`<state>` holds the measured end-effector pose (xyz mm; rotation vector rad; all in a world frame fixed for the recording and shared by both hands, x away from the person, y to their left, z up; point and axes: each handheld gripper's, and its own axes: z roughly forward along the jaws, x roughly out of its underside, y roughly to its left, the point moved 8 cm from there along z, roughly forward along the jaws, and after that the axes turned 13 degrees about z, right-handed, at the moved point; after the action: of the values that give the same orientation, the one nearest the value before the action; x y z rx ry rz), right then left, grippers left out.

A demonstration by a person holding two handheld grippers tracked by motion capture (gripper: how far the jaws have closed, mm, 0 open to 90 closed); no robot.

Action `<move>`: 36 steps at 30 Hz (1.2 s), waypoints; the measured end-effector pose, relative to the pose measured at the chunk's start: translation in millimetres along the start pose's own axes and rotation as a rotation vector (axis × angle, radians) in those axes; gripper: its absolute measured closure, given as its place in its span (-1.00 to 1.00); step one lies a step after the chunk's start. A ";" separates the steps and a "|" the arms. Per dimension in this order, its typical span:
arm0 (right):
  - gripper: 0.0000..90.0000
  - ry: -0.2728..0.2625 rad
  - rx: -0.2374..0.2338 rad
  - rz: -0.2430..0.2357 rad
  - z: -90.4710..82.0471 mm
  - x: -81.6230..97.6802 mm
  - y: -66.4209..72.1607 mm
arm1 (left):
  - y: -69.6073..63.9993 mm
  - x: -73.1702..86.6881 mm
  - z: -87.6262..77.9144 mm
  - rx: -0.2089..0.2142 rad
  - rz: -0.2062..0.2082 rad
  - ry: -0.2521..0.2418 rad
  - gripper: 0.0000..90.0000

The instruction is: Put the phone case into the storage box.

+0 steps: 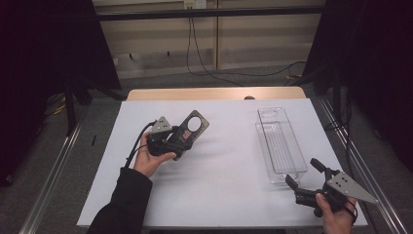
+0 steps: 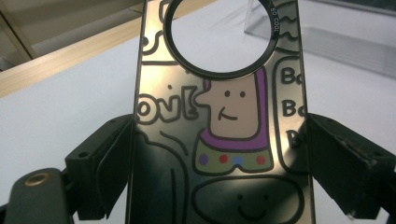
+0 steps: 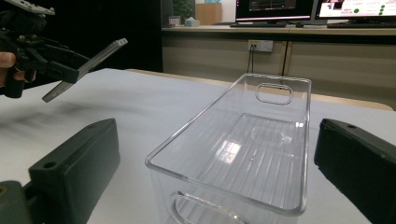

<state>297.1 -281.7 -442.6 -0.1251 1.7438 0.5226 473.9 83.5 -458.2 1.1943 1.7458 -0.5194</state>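
Tongs (image 2: 219, 154) clamp phone case (image 2: 224, 116), its lower end cut off.

Glossy phone case (image 2: 224, 121), clear plastic bin (image 3: 243, 154)

1. The desk (image 1: 219, 170) has a flat white top.
2. A strip of light wood (image 1: 214, 93) runs along the far edge of the desk.
3. A clear plastic bin (image 1: 281, 144) sits on the right side of the desk.
4. The bin stands upright with its open side up.
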 end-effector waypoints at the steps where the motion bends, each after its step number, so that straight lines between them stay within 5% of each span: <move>1: -1.00 0.000 0.000 -0.001 -0.1 -0.1 -0.1 | 0.7 -0.7 -1.8 -0.008 -0.002 -0.007 -0.72; 20: -1.00 -0.009 -0.004 -0.009 -2.8 -1.4 -0.7 | -1.5 -0.3 -39.0 -0.073 -0.036 -0.107 -0.72; 28: -1.00 -0.015 -0.016 0.007 -3.7 -2.3 0.3 | -15.9 4.3 -48.2 -0.040 -0.034 -0.111 -0.72; 36: -1.00 -0.016 -0.021 -0.012 -4.8 -3.9 3.1 | -25.3 3.5 -61.5 -0.051 -0.016 -0.140 -0.72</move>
<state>292.6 -281.7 -437.3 -0.1455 1.7214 0.5322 423.3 120.3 -435.4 1.0836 1.6410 -0.5510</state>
